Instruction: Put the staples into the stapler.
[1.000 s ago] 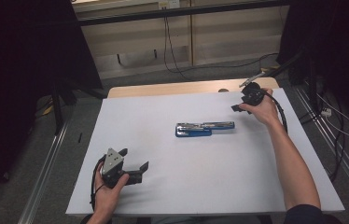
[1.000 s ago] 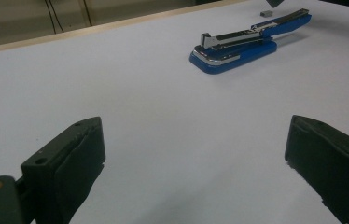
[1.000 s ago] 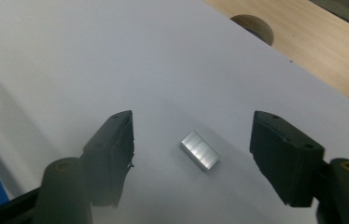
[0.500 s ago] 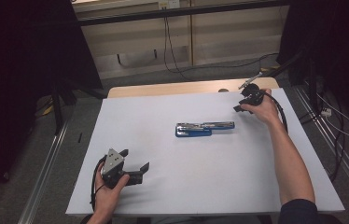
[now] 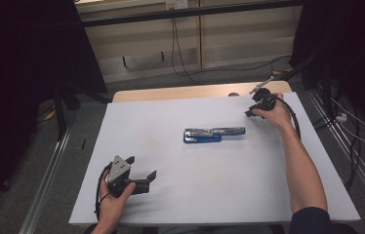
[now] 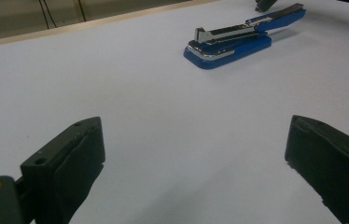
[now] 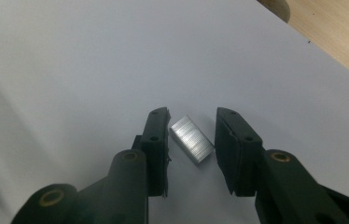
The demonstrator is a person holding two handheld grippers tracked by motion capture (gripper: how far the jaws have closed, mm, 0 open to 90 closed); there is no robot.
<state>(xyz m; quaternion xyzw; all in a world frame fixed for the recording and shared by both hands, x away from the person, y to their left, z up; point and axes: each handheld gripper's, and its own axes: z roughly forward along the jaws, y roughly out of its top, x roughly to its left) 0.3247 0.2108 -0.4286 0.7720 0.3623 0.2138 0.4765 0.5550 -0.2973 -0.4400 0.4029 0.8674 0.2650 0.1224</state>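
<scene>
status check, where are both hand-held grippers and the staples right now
Left hand-held gripper open, idle near table edge. Right hand-held gripper around silver block of staples, not clamped. Opened blue metal stapler mid-table, path clear.

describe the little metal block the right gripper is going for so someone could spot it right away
On the white sheet covering the table, look to the far right corner, where the right gripper sits, jaws partly open on either side of it. There lies a strip of staples, a small silvery ridged block, far smaller than the opened blue stapler at mid-table.

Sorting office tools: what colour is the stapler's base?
Blue, with silver metal; the stapler shows best in the left gripper view.
</scene>
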